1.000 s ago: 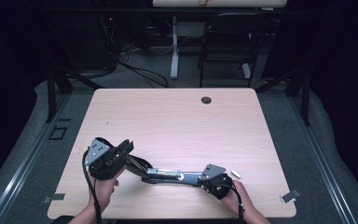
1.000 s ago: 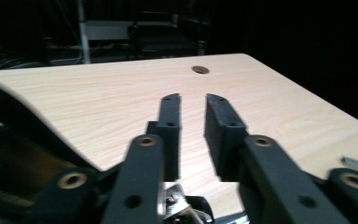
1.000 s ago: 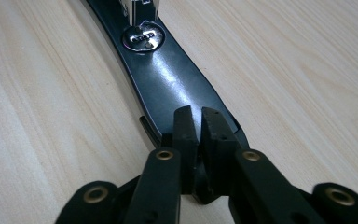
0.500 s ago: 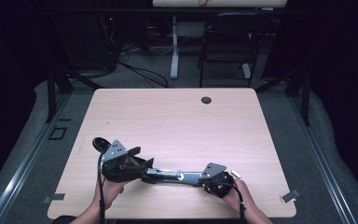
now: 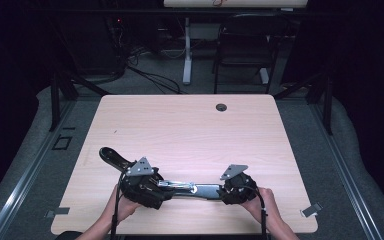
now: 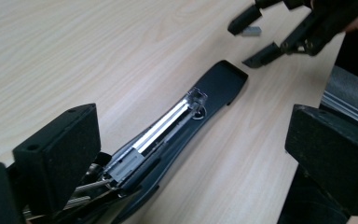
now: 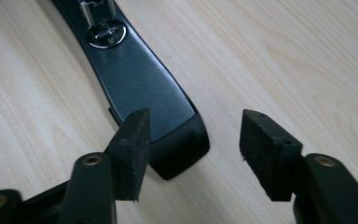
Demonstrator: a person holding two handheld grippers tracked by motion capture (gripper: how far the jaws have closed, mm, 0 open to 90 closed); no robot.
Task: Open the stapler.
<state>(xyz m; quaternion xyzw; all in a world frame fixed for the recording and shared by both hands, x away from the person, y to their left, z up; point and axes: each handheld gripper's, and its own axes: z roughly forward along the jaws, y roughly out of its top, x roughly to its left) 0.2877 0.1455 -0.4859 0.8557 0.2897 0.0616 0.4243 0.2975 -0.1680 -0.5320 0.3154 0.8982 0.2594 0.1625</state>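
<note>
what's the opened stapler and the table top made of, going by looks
Stapler: black base with a smooth, faintly glossy sheen, probably plastic or painted metal; its staple channel is bright silver and reflective, likely steel. Table: pale wood grain with a matte, even surface, probably laminate rather than solid wood.

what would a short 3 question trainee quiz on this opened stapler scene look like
1. True or false: the stapler lies opened out flat on the table.
2. Which best describes the right tool? A. shut on the stapler's tip B. open, tip between its jaws C. lifted off the table holding it
3. What bright part runs along the stapler in the left tool view?

Key: 1 true; 2 B; 3 the metal staple channel.
</note>
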